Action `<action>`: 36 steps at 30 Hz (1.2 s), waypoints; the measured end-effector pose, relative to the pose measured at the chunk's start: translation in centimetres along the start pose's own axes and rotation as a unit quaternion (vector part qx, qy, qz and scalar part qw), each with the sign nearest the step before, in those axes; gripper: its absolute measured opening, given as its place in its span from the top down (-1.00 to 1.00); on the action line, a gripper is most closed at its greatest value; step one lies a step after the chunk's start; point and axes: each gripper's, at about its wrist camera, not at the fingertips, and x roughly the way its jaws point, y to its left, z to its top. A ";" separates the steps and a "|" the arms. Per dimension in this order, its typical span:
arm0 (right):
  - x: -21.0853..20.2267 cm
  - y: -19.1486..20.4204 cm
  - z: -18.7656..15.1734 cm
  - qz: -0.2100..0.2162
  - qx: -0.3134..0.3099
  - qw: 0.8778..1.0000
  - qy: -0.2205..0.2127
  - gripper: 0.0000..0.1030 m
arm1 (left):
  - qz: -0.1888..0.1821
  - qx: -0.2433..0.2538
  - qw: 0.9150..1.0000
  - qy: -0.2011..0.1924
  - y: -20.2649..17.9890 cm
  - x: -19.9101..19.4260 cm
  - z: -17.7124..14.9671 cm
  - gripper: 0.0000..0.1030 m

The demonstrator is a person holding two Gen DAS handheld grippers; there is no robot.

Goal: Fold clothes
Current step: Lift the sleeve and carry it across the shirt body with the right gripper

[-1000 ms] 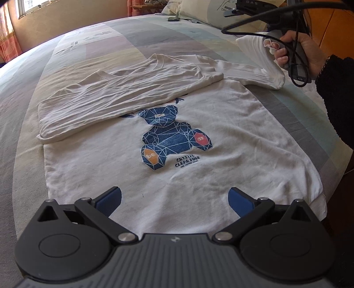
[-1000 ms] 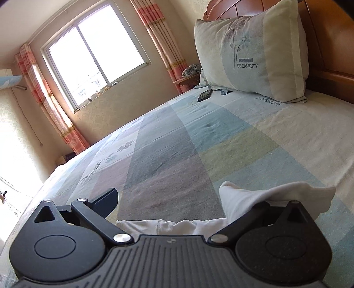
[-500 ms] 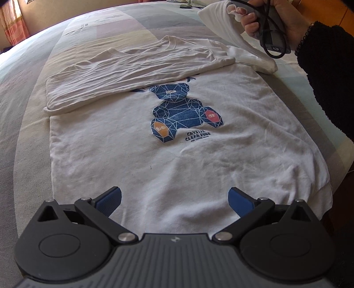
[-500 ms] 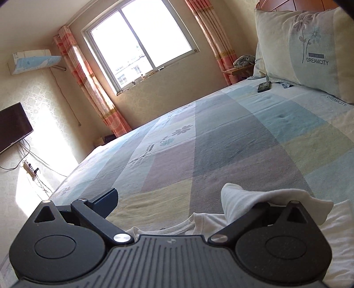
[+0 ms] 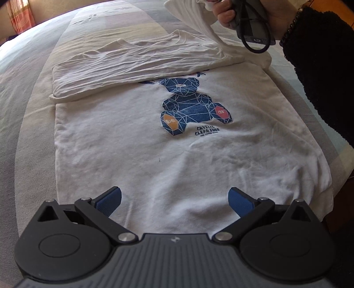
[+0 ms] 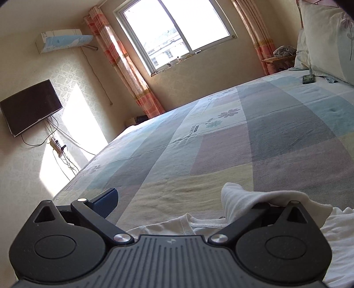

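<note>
A white T-shirt with a blue bear print lies flat on the bed. Its far side is folded over onto the chest. My left gripper hovers open over the near hem, nothing between its blue pads. At the top right a hand holds my right gripper, and the shirt's sleeve hangs lifted from it. In the right wrist view my right gripper stands wide open. The sleeve is draped over its right finger and hides the tip. The collar shows just below.
The striped bedsheet stretches toward the window. A pillow and a small dark device lie at the bed's head. A wall TV hangs at the left. A black-sleeved arm reaches over the bed's right edge.
The right gripper has lifted the sleeve and swung left over the shirt, so its view turned from the pillow toward the window. The left gripper stays open over the hem.
</note>
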 end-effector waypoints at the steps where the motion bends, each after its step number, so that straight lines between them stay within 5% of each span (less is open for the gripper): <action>1: 0.2 0.4 -0.1 0.003 -0.002 1.000 0.002 -1.00 | 0.000 -0.001 1.000 0.001 0.1 0.0 0.0 -0.98; 26: 6.8 6.1 -4.7 0.042 -0.039 0.993 0.101 -1.00 | -0.007 -0.034 0.999 0.011 1.3 0.4 -0.8 -0.98; 36: 9.4 7.3 -8.1 0.050 -0.081 0.982 0.163 -1.00 | -0.006 -0.041 0.999 0.014 1.5 0.6 -0.8 -0.98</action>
